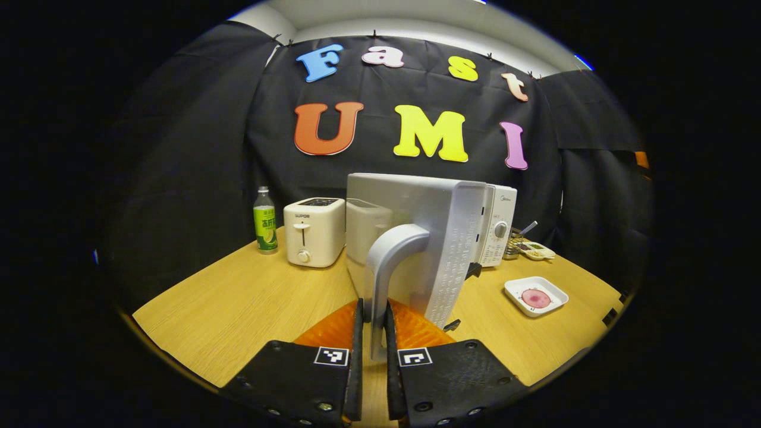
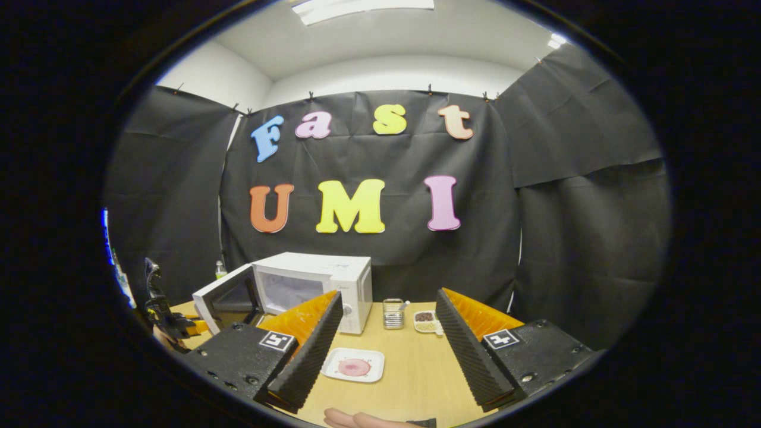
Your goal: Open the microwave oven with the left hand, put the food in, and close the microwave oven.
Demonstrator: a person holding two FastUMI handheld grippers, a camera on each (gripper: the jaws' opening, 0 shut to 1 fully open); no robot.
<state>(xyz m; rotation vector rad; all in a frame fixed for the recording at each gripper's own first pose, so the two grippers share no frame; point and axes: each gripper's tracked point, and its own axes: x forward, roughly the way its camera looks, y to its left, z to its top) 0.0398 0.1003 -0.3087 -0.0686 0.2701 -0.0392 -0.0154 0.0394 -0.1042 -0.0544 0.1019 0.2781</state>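
The white microwave (image 2: pixel 333 279) stands at the back of the wooden table with its door (image 1: pixel 437 238) swung out toward me. My left gripper (image 1: pixel 373 315) is shut on the door's curved grey handle (image 1: pixel 389 258), one finger on each side. The food, a pink round slice on a white square plate (image 1: pixel 535 296), lies on the table to the right of the door. In the right gripper view that plate (image 2: pixel 354 365) sits in front of the microwave. My right gripper (image 2: pixel 389 296) hovers open above it, holding nothing.
A white toaster (image 1: pixel 314 239) and a green-labelled bottle (image 1: pixel 265 221) stand left of the microwave. A metal utensil holder (image 2: pixel 392 313) and a small dish of food (image 2: pixel 425 321) sit to its right. A hand (image 2: pixel 357 419) shows at the near table edge.
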